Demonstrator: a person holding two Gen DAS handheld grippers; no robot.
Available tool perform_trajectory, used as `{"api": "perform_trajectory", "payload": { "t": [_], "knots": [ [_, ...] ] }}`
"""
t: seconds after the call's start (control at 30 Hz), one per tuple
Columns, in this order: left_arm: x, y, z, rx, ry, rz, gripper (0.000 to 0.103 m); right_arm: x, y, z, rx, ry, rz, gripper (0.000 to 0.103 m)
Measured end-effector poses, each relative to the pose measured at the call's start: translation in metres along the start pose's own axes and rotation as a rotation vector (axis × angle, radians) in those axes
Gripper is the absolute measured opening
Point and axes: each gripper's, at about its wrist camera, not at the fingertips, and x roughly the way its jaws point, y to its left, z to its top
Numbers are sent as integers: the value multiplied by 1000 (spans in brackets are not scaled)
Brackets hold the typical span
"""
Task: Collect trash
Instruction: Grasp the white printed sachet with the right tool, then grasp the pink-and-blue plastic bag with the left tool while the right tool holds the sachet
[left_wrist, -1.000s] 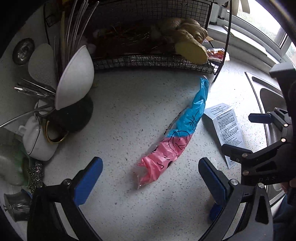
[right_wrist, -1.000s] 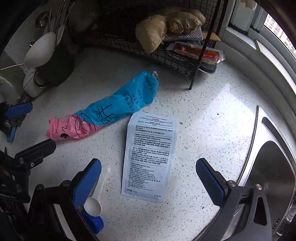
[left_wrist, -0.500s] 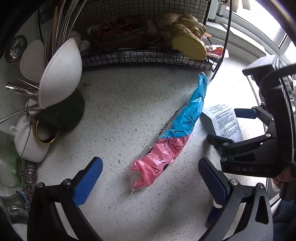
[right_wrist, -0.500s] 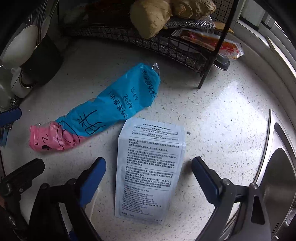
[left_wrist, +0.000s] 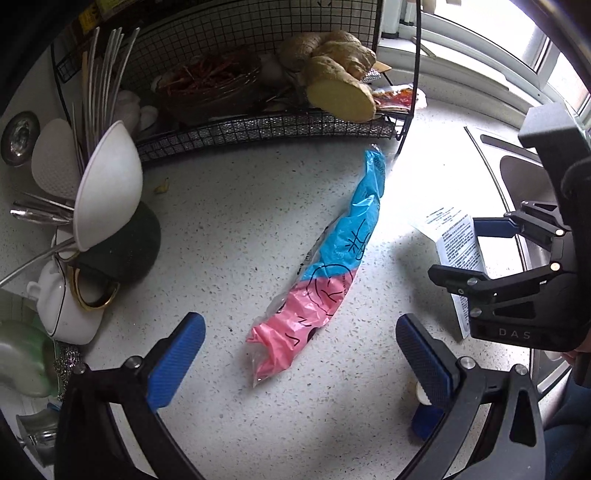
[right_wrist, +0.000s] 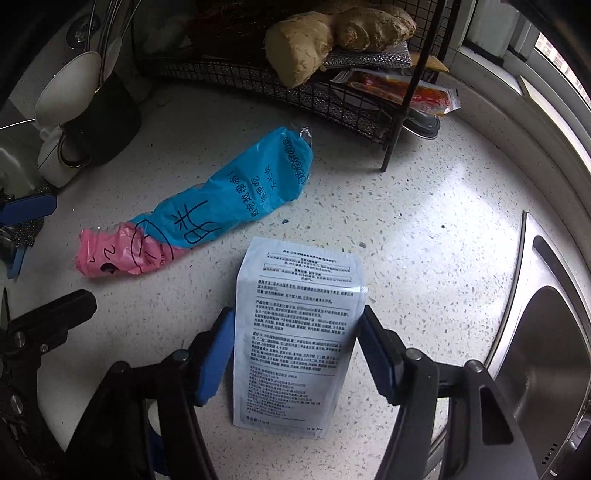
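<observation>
A pink and blue plastic wrapper (left_wrist: 332, 273) lies crumpled on the speckled counter (left_wrist: 229, 236). My left gripper (left_wrist: 297, 332) hangs open above its pink end without touching it. A white printed pouch (right_wrist: 295, 332) lies flat just right of the wrapper (right_wrist: 207, 218). My right gripper (right_wrist: 295, 328) points down over the pouch, its jaws closing with the pouch between them. The blue pads (right_wrist: 218, 350) stand at the pouch's two long edges and do not squeeze it. The left wrist view shows the right gripper (left_wrist: 465, 251) straddling the pouch (left_wrist: 458, 243).
A black wire rack (left_wrist: 258, 125) with ginger (left_wrist: 340, 88) and a bowl stands behind. A red sachet (right_wrist: 406, 88) lies under it. Utensil holder with ladles (left_wrist: 107, 188) and white jug (left_wrist: 62, 306) sit left. The steel sink (right_wrist: 546, 332) is right. A small scoop (left_wrist: 424, 406) lies near.
My right gripper has come down closer over the white pouch and its jaws have narrowed from wide open to the pouch's edges. The left gripper stays open above the wrapper.
</observation>
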Motion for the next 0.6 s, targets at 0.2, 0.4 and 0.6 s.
{"api": "perform_trajectory", "payload": {
  "t": [0.2, 0.4, 0.6],
  "knots": [
    [2, -20, 19, 121, -17, -12, 102, -17, -14, -10, 65, -19, -1, 62],
    [22, -31, 40, 185, -4, -28, 102, -16, -23, -9, 118, -20, -8, 62],
    [49, -23, 52, 161, 31, -74, 96, -14, -30, -7, 152, -19, -14, 62]
  ]
}}
